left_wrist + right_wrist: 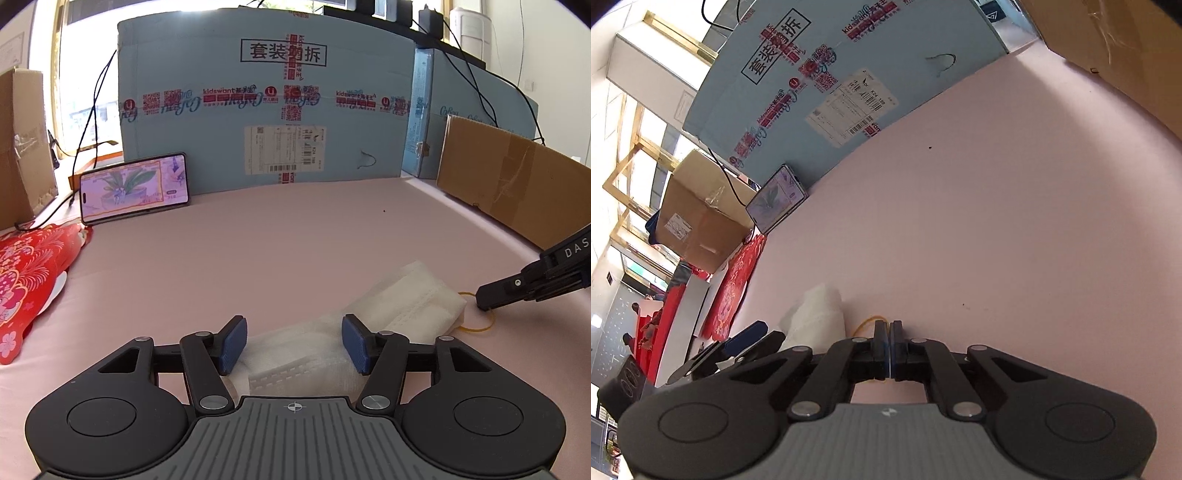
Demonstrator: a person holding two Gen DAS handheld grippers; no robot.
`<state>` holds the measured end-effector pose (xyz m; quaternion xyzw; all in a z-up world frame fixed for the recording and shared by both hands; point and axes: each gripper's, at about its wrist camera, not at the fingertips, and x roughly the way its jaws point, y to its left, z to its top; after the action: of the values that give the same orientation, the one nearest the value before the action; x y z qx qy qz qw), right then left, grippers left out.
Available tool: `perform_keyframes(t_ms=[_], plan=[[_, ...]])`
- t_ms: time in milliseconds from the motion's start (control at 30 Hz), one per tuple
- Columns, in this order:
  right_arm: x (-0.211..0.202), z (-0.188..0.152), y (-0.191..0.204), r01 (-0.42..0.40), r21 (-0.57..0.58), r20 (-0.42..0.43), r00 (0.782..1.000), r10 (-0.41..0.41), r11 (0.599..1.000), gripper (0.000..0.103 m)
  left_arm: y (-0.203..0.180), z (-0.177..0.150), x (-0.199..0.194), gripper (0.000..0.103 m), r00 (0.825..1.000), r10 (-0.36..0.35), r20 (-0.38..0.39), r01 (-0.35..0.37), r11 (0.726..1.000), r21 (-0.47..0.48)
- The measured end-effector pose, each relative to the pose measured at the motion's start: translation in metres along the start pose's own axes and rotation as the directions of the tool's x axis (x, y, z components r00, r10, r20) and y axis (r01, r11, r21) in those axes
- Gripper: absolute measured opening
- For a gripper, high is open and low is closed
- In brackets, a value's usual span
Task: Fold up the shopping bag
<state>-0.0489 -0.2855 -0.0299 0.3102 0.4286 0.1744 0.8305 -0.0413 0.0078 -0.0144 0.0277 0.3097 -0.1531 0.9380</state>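
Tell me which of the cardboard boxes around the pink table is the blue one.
The big box standing at the back, behind the propped phone; it carries red printed tape and a shipping label. The boxes at far left and right are plain brown.

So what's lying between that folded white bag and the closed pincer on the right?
A thin yellow rubber band, lying on the pink table beside the white bag; the right gripper touches down on it. The left wrist view shows it best.

At the bottom centre of the left wrist view we hold our left gripper [291,341] with its blue pads [233,343] standing well apart and angled downward. Our right gripper [888,332] sits at the bottom centre of its own rolled view, jaws pressed fully together; in the left view it reaches in from the right edge, tip lowered.
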Motion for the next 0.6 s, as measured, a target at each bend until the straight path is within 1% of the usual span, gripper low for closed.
perform_keyframes(t_ms=[33,133,267,300,367,433,467,500,533,567,600], plan=[[0.000,0.000,0.003,-0.002,-0.008,-0.008,1.000,0.002,1.000,0.001,0.001,0.000,0.001,0.067,1.000,0.004,-0.004,-0.004,1.000,-0.009],[0.009,0.000,0.010,-0.002,-0.036,-0.034,0.999,0.001,0.999,0.001,0.002,0.000,0.001,0.067,1.000,0.008,-0.003,-0.008,1.000,-0.014],[0.019,0.006,0.007,-0.041,0.027,-0.034,0.999,0.042,0.999,0.001,-0.004,0.000,-0.001,0.066,1.000,0.019,0.015,-0.019,1.000,0.015],[0.020,0.006,0.005,-0.054,0.051,-0.034,0.998,0.056,0.997,0.001,-0.008,0.001,-0.004,0.065,0.999,0.025,0.032,-0.026,0.999,0.044],[0.021,0.006,0.000,-0.075,0.098,-0.034,0.996,0.079,0.992,0.001,-0.020,0.004,-0.010,0.067,0.995,0.035,0.092,-0.045,0.992,0.115],[0.020,0.006,-0.005,-0.088,0.136,-0.028,0.995,0.093,0.987,0.001,-0.030,0.010,-0.014,0.071,0.989,0.016,0.147,-0.042,0.983,0.176],[0.020,0.006,-0.008,-0.092,0.151,-0.024,0.995,0.097,0.984,0.001,-0.035,0.013,-0.015,0.071,0.987,-0.004,0.162,-0.029,0.978,0.206],[0.019,0.006,-0.010,-0.095,0.166,-0.018,0.995,0.099,0.982,0.001,-0.041,0.015,-0.014,0.072,0.986,-0.025,0.163,-0.014,0.972,0.234],[0.019,0.005,-0.012,-0.096,0.175,-0.014,0.995,0.100,0.980,0.001,-0.047,0.016,-0.009,0.072,0.988,-0.034,0.148,-0.007,0.963,0.269],[0.019,0.005,-0.014,-0.102,0.186,-0.010,0.994,0.106,0.977,0.001,-0.053,0.016,-0.004,0.072,0.991,-0.039,0.127,-0.002,0.952,0.306],[0.019,0.005,-0.016,-0.109,0.200,-0.006,0.994,0.113,0.974,0.001,-0.056,0.014,0.000,0.072,0.993,-0.028,0.111,-0.011,0.943,0.334]])
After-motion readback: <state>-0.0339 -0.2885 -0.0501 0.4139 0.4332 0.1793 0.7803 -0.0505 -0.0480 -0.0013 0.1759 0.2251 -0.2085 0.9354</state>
